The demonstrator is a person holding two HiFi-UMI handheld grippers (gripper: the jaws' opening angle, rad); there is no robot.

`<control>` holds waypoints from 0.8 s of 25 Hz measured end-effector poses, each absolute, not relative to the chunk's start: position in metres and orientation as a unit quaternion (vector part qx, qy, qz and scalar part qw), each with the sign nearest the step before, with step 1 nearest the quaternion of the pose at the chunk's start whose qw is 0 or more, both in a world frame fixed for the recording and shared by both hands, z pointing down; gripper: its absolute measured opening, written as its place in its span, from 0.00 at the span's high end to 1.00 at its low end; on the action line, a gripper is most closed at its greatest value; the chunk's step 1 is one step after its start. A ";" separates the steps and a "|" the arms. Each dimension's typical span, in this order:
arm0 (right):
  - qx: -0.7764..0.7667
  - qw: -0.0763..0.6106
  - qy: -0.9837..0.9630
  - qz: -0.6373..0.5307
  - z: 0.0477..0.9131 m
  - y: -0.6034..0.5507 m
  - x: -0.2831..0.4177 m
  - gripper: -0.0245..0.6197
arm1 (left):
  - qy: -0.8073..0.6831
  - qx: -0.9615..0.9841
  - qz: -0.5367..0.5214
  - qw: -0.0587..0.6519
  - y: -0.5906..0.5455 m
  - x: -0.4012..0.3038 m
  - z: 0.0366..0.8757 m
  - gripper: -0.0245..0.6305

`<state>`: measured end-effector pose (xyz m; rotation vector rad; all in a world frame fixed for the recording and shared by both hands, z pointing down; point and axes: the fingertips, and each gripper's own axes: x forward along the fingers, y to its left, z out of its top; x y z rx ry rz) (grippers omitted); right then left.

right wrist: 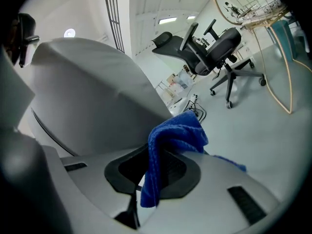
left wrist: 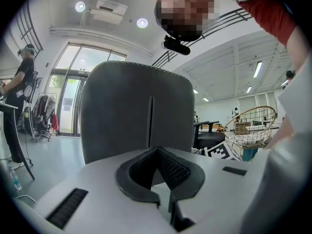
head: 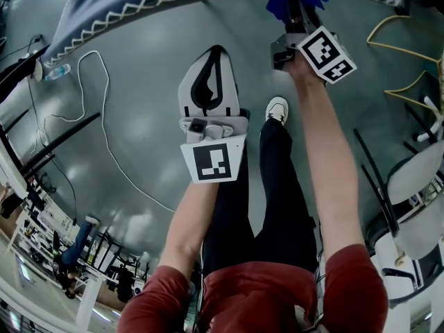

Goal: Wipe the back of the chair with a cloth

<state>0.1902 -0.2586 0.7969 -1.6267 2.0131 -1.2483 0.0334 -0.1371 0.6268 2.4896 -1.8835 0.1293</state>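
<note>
- Blue cloth (right wrist: 175,133) is sitting clamped in my right gripper (right wrist: 162,165); the fingers are pressing on a fold while a loose end is hanging down over the pads; the head view is giving me only a scrap of that blue at its top edge.
- My left gripper (left wrist: 157,152) is carrying nothing; its fingers are resting together; its own view is showing the grey chair back (left wrist: 131,111) standing just ahead, and I cannot tell whether they are touching.
- Only the head view is showing me both grippers at once; the right one is reaching up to the chair's zigzag-stitched edge, the left one is hanging short of it, beside a white shoe (head: 277,108).
- Only the right gripper view is showing a black office chair (right wrist: 214,48) well behind.
</note>
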 end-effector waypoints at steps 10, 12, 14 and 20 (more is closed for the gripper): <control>-0.550 0.099 0.722 -0.407 0.759 -0.254 0.176 0.87 | -0.604 0.796 0.038 0.005 -0.137 0.028 0.602 0.94; -0.548 0.094 0.727 -0.402 0.744 -0.250 0.174 0.87 | -0.605 0.795 0.040 -0.001 -0.137 0.026 0.592 0.94; -0.546 0.089 0.733 -0.395 0.727 -0.246 0.171 0.87 | -0.606 0.794 0.046 -0.007 -0.138 0.024 0.581 0.94; -0.538 0.087 0.743 -0.389 0.677 -0.229 0.166 0.87 | -0.607 0.793 0.055 -0.012 -0.133 0.023 0.549 0.94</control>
